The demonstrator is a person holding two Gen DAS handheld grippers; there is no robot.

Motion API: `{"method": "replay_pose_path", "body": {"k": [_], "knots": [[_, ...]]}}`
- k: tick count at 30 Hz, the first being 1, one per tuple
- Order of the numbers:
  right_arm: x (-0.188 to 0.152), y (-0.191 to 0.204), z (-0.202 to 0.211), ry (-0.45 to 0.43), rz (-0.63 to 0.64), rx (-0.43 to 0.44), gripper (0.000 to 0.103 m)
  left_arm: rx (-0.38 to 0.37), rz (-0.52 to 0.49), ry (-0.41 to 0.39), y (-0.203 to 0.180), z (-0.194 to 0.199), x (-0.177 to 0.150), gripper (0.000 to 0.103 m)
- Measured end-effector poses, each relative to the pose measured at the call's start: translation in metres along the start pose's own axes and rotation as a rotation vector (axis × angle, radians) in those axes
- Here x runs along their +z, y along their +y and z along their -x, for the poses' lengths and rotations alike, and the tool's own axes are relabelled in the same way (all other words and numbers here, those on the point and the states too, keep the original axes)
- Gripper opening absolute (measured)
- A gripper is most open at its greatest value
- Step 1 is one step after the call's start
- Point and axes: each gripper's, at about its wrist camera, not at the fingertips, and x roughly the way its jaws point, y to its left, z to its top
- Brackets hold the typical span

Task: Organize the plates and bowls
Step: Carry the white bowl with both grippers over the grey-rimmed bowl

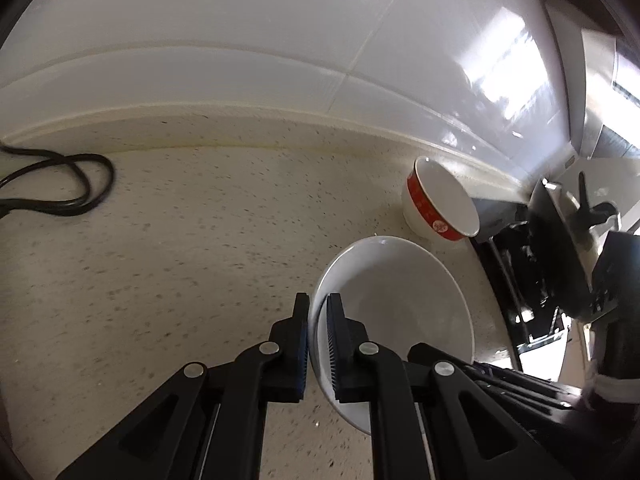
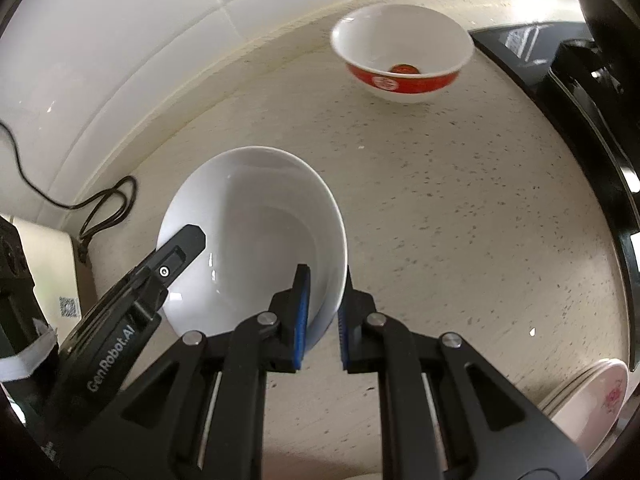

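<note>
Both grippers had the white bowl by its rim: left gripper clamped on one side, right gripper pinched on the opposite side, bowl low over the speckled counter. Step in hand looked like the pick-up w/ two hands. Next move prob. needs an even lift, then carrying it toward the red-banded bowl near the wall.
</note>
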Motion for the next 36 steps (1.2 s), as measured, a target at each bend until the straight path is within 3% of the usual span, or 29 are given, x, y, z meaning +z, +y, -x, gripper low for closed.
{"method": "replay_pose_path", "body": {"k": [8,19,26,36], "knots": [[-0.02,0.033,0.013,-0.021,0.025,0.035,0.015,0.015,0.022,-0.035,0.024,0.036,-0.01,0.009],[-0.066,0.071,0.026,-0.014,0.077,0.047,0.015,0.022,0.05,-0.029,0.06,0.079,-0.048,0.009],[-0.097,0.077,0.047,-0.025,0.078,0.058,0.016,0.014,0.039,-0.031,0.064,0.1,-0.069,0.009],[-0.138,0.074,0.082,-0.077,0.064,0.057,0.016,-0.013,-0.052,-0.041,0.052,0.133,-0.097,0.009]]}}
